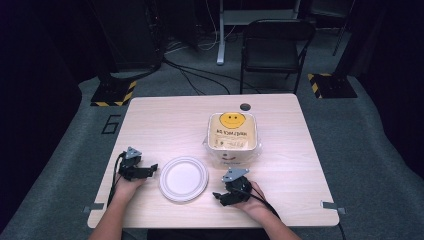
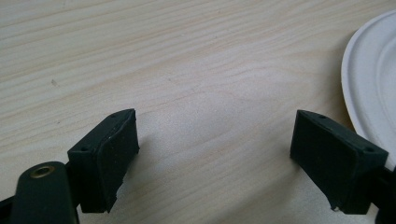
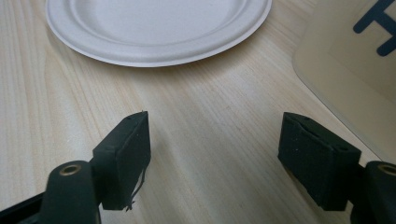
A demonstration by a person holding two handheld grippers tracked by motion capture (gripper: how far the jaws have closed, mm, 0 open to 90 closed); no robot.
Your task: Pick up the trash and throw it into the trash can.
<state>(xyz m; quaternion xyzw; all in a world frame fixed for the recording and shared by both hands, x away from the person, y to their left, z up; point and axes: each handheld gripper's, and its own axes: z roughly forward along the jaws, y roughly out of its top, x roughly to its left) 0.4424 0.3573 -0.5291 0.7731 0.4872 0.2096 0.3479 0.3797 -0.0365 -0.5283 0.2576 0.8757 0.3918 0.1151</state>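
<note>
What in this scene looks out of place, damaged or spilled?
Nothing stands out. The white plate lies flat and empty, the lidded container sits closed behind it, and the left gripper and right gripper rest open on the table.

Light wood-grain table (image 1: pixel 165 115) with a dark round grommet hole (image 1: pixel 245 106) at its far edge. 1 white paper plate (image 1: pixel 183 178), empty, near edge, centre. 1 clear lidded container (image 1: pixel 232 134) with yellow smiley label, just beyond the plate, to its right. 1 black folding chair (image 1: pixel 272 47) on grey carpet beyond the table. 2 yellow-and-black striped bases (image 1: pixel 114 93), far left and far right.
</note>
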